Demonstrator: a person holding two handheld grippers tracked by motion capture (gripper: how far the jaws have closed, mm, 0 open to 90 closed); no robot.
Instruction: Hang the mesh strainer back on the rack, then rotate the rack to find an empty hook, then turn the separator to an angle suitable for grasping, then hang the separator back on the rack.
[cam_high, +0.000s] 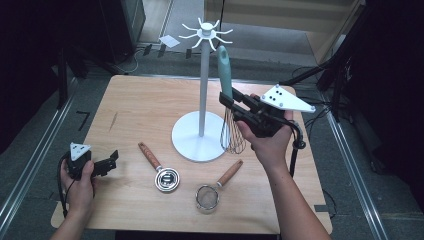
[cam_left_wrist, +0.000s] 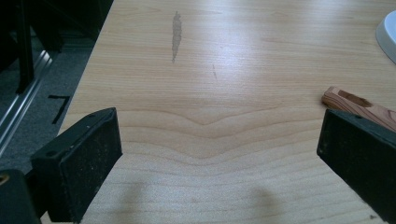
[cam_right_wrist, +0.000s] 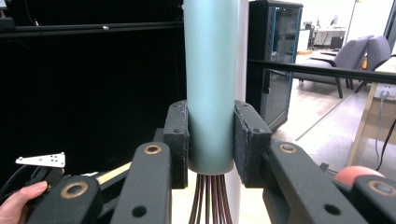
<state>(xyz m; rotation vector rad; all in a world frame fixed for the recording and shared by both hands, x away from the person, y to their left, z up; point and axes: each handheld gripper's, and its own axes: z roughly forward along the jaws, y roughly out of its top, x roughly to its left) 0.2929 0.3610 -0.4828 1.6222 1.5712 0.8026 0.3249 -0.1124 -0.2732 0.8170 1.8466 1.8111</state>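
Beside whisk (cam_high: 231, 107), stand pole (cam_high: 202, 90) close

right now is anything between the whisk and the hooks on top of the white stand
Nothing visible blocks it. The right gripper is shut on the whisk by its teal handle, upright just right of the white stand. The handle's tip sits close below the hooks, with open air between.

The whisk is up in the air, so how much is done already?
Done: nothing hangs on the white rack yet. In hand: the right gripper clamps the whisk by its teal handle, upright beside the pole. Left: the ladle and strainer lie on the table; the left gripper waits open.
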